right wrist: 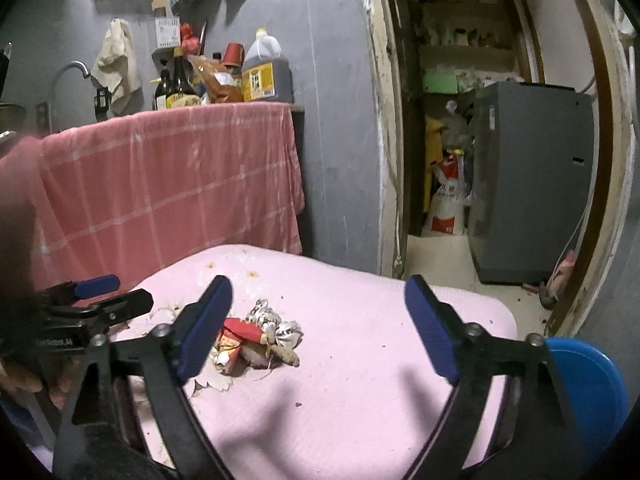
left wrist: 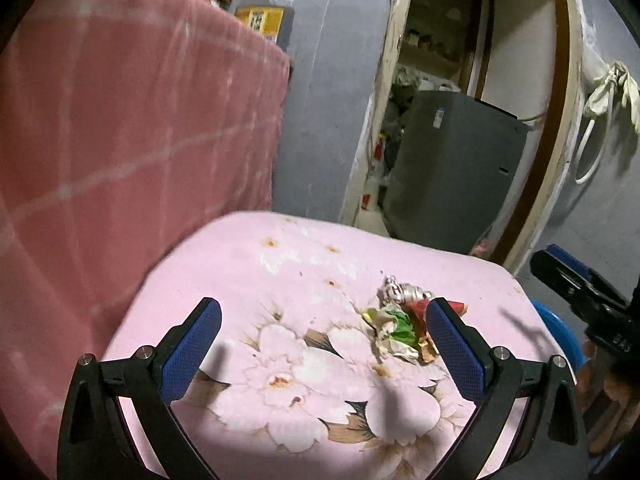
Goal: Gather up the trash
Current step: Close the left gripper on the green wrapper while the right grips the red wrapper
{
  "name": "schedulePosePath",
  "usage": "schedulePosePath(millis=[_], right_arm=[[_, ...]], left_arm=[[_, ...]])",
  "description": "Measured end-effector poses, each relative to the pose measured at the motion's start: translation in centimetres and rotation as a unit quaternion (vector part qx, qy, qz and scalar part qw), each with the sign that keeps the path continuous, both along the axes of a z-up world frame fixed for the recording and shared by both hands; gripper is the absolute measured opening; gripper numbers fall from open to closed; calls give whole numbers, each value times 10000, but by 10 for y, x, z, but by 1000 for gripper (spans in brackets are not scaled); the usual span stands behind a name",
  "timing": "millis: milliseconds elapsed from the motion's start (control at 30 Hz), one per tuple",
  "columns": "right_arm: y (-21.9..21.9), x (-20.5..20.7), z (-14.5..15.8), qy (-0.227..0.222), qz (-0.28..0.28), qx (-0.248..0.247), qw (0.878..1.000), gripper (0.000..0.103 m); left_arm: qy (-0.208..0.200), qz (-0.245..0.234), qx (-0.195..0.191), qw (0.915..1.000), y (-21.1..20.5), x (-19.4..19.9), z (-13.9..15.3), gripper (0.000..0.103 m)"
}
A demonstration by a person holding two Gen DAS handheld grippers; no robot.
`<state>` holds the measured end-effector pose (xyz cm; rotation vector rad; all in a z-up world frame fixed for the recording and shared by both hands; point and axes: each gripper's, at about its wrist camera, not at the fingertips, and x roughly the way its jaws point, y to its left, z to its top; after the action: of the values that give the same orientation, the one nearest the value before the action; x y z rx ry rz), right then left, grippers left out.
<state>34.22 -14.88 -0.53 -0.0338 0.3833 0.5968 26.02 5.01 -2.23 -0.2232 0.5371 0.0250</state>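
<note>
Crumpled wrappers, red, green, silver and white, made up the trash (left wrist: 404,322) (right wrist: 256,338), a small heap lying on a pink flowered cloth (left wrist: 304,360) (right wrist: 360,340) that covered a low surface. The left tool (left wrist: 324,348) was spread wide and held nothing; its right finger (left wrist: 456,348) stood just beside the heap, and whether it touched could not be told. The right tool (right wrist: 318,328) was likewise wide apart and empty, its left finger (right wrist: 204,328) close against the near side of the heap, the other finger well clear. Each tool showed at the edge of the other's view. A blue round object (right wrist: 588,396) sat beside the cloth's right edge; what it was could not be told. Behind, a worktop draped in pink checked fabric (right wrist: 172,184) carried a large jug of dark liquid (right wrist: 266,70), dark bottles (right wrist: 176,84) and a red cup (right wrist: 233,54). A grey appliance (right wrist: 532,184) stood in the doorway, with a white printed sack (right wrist: 446,200) beside it.
</note>
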Motion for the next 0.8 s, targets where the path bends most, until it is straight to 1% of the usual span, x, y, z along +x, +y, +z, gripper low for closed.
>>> schedulePosePath(millis=[67,100,133,267,400,467,667,800], right_arm=[[2,5,-2,138,57,-37,9999,74],[4,8,-4,240,103,-57,9996,72],[5,10,-5,320,144,-69,9994,68],[13,17,-12,664,394,-155,9969,55],[21,22,-18,926,580,-252,9937,45],[24,24,-20,1038,658,-291,9920,41],[35,30,-28,1340,918,-460,9857,36],[41,32,-32,1446,1013,-569,9826,33]], left_arm=[[91,-86,-58,9999,0,3,-1,88],[149,-154,-98,9997,-1,4,-2,84],[196,-201,-131,9995,-1,5,-2,77],[376,-408,-234,9982,-6,11,-4,64],[522,-580,-227,9967,-12,15,-6,55],[620,-644,-214,9958,-14,18,-7,48],[892,-806,-269,9924,-19,27,-15,37],[1016,-884,-358,9902,-21,31,-19,34]])
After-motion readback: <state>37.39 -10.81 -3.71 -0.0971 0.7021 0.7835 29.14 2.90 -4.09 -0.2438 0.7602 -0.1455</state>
